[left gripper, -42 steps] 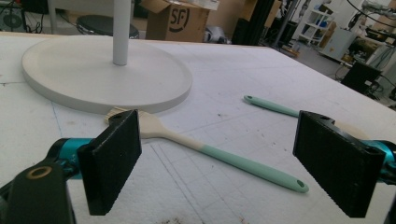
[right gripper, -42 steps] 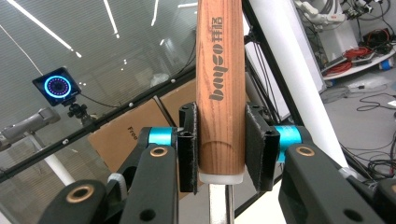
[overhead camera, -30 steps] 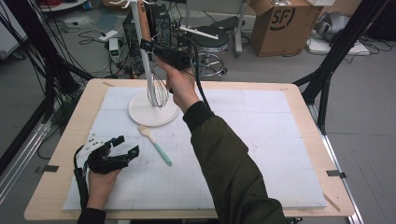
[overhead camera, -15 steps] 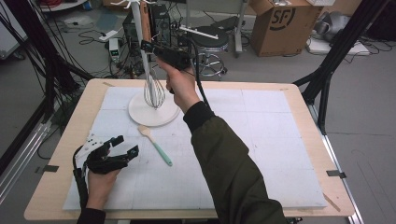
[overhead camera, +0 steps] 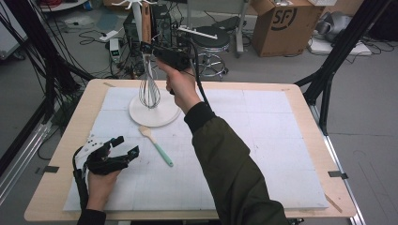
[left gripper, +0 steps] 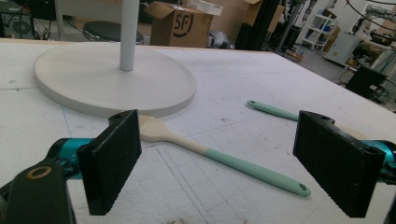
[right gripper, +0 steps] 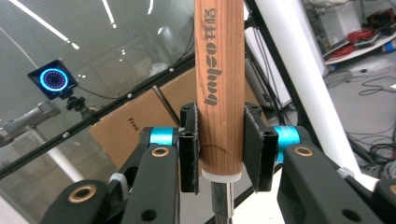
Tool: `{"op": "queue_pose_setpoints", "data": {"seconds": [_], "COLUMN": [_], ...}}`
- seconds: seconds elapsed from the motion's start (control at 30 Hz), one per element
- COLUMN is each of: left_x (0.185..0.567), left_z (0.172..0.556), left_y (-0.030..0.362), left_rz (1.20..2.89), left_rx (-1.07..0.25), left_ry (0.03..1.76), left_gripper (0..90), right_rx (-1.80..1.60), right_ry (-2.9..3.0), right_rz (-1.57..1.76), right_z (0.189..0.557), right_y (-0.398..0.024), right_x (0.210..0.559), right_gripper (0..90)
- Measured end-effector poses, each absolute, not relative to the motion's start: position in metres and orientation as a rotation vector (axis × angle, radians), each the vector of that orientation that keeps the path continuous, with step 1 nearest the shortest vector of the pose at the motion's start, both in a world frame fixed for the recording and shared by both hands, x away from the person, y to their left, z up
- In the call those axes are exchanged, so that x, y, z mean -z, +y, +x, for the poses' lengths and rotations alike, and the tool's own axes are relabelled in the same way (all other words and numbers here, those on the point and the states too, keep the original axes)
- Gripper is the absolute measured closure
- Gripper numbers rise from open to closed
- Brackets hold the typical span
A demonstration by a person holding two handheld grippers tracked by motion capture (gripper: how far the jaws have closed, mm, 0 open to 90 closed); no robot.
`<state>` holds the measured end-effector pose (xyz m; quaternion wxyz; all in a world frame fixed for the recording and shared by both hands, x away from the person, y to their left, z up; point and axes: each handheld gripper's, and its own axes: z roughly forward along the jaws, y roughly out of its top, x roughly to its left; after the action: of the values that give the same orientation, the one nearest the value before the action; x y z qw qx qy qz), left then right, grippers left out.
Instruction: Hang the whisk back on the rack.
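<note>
From the high view, the right gripper (overhead camera: 151, 47) is raised over the far side of the table (overhead camera: 309, 117), clamped on the wooden handle of a whisk (overhead camera: 149, 86) that hangs upright, its wire loops just above the round white base (overhead camera: 162, 117) of a stand. The stand's white pole (overhead camera: 139, 18) runs up beside the handle and is cut off at the top edge. Near the front left corner the left gripper (overhead camera: 126, 146) rests on the white mat (overhead camera: 263, 154), jaws apart and nothing between them. A spatula (overhead camera: 156, 144) with a mint handle lies on the mat between it and the base.

In the left gripper view, the two black pads (left gripper: 112, 161) stand wide, framing the spatula (left gripper: 224, 161) and the base (left gripper: 93, 88). A second mint handle (left gripper: 273, 110) is partly hidden behind the right pad.

In the right gripper view, both pads (right gripper: 189, 149) press on the lower end of the wooden handle (right gripper: 219, 88); the wires below are cut off by the frame.
</note>
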<state>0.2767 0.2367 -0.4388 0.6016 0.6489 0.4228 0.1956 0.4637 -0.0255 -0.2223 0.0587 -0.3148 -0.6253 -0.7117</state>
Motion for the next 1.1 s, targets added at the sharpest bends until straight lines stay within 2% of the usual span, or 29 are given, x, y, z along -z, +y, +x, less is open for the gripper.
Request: {"op": "queue_pose_setpoints", "data": {"seconds": [1.1], "left_x": [0.439], "left_z": [0.276], "left_y": [0.240], "left_rz": [1.490], "left_rx": [-0.460], "left_ry": [0.987], "left_gripper": [15.9], "right_rx": [2.101], "right_ry": [-1.923], "right_rz": [-0.912], "right_z": [0.478], "right_y": [-0.017], "right_x": [0.222], "right_gripper": [70.5]}}
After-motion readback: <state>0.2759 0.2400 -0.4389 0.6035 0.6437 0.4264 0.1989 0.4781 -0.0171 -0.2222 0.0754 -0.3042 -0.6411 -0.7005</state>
